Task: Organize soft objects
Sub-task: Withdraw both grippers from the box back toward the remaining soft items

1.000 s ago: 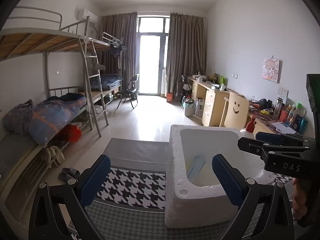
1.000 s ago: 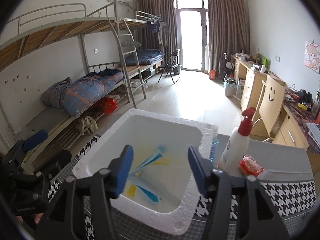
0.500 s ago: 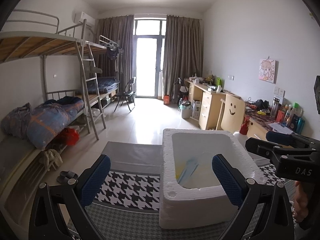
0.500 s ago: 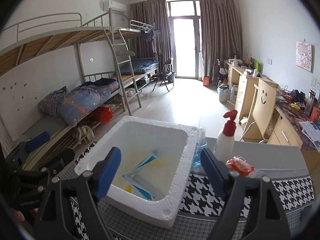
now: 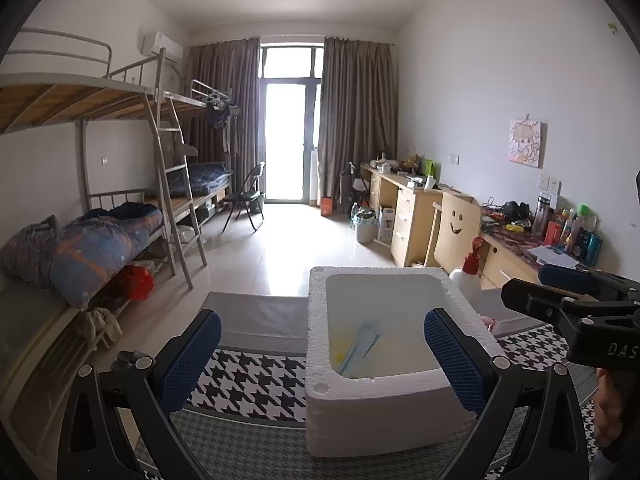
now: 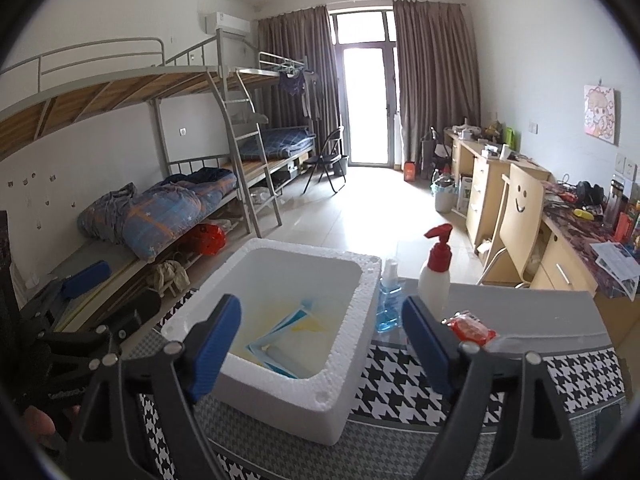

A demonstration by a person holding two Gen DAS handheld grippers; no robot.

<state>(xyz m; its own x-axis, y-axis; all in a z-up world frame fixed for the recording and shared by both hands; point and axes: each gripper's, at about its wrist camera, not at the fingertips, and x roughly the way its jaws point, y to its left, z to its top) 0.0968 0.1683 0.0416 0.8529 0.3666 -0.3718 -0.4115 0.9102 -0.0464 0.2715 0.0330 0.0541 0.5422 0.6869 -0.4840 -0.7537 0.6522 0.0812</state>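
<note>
The blue-yellow cloth (image 6: 288,328) lies flat in the foam box (image 6: 360,280) on the worktop (image 6: 552,308). My right gripper (image 6: 320,340) and left gripper (image 5: 322,354) hang wide, empty (both near side). I'd retreat straight, minding the rim; bottles (image 6: 436,276) crowd right, left is free.

My left gripper (image 5: 322,352) had black angular arms, silver screws at the pivots and blue textured pads (image 5: 191,356). My right gripper (image 6: 320,338) was built the same; from the left camera its black body carried white letters, "DAS". I could tell nothing about sleeves.
</note>
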